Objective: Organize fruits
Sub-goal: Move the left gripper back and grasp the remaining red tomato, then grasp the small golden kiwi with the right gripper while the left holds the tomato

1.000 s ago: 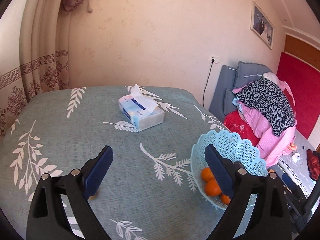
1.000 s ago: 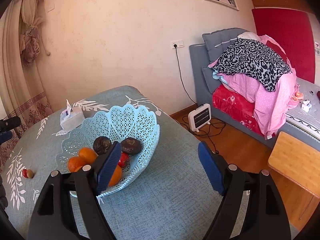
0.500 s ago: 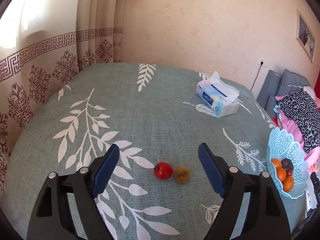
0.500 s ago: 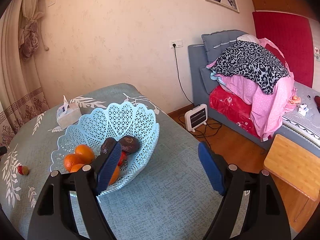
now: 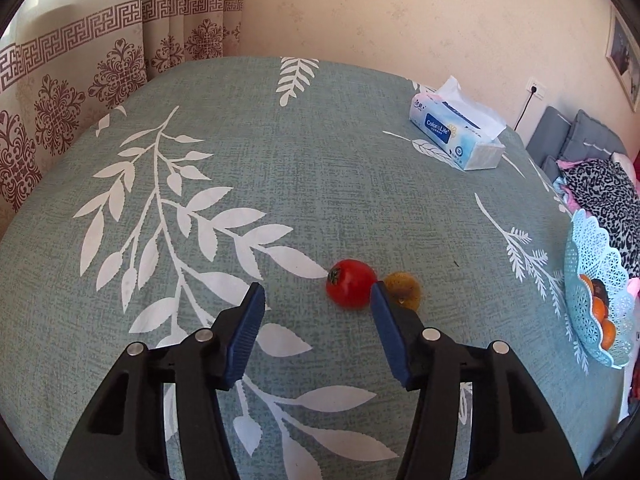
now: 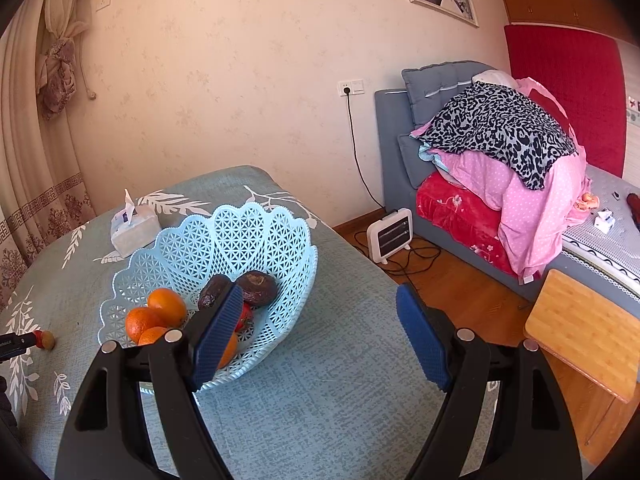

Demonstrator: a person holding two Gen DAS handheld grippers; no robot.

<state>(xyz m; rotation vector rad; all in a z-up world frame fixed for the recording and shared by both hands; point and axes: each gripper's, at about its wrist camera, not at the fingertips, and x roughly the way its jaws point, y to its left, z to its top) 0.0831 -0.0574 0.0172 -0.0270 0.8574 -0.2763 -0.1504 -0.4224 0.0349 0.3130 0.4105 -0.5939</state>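
Note:
A red tomato (image 5: 349,288) and a small yellow-brown fruit (image 5: 404,289) lie side by side on the teal leaf-print tablecloth (image 5: 280,184). My left gripper (image 5: 318,300) is open and empty, just short of the tomato, its right finger close beside it. A light blue lattice basket (image 6: 256,240) holds several oranges (image 6: 166,306), two dark fruits (image 6: 256,288) and something red. It also shows at the table's right edge in the left wrist view (image 5: 592,256). My right gripper (image 6: 320,308) is open and empty, just in front of the basket.
A tissue box (image 5: 460,136) sits at the far right of the table. Patterned curtains (image 5: 80,64) hang behind the table on the left. To the right are a bed piled with clothes (image 6: 500,148), a small white heater (image 6: 390,234) on the floor and a wooden board (image 6: 584,324).
My left gripper has swung left from the basket and dropped toward the tomato and the yellow-brown fruit, its jaws narrower. My right gripper has barely moved.

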